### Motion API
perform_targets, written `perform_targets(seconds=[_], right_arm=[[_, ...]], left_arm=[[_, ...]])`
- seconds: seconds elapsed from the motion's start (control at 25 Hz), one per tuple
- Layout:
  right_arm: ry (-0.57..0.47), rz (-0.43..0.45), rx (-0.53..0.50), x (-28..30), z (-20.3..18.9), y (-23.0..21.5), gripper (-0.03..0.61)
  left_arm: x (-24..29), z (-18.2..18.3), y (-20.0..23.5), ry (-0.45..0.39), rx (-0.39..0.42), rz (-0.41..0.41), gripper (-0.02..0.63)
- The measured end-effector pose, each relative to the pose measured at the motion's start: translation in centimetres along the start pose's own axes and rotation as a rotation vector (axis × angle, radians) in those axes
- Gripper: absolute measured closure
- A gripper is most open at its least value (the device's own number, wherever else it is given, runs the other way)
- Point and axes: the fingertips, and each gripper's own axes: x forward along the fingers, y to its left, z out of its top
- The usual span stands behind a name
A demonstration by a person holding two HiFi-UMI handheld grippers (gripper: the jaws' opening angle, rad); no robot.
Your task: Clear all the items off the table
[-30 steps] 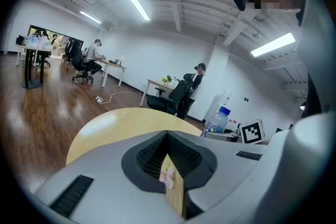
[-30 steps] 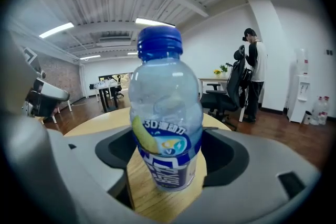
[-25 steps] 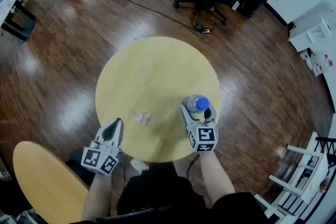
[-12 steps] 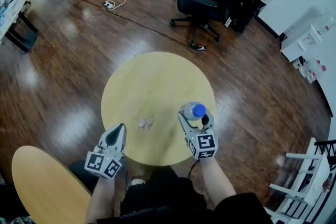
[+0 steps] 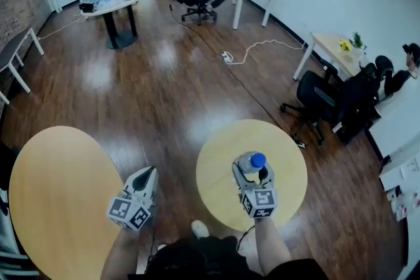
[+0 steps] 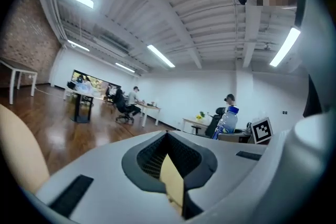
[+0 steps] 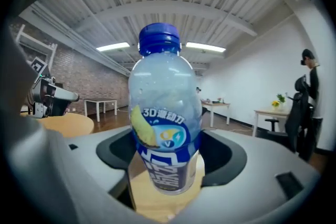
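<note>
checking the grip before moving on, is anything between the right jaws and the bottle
Nothing visible. The right gripper is shut directly on the bottle, jaws against its label on both sides, over the round yellow table.

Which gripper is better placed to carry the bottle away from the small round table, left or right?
Right. The right gripper is shut on the upright bottle above the small round table. The left gripper, jaws together and empty, hangs over the floor beside that table.
</note>
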Motion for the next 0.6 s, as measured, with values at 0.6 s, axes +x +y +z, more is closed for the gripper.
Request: perform_targets(seconds=[0.6], right_arm=[[-0.099,0.887,-0.200,10.2,5.6,42.0,0.209]], left_arm=[[-39.0,6.1,12.7,-0.294,0.090,0.938,0.614]])
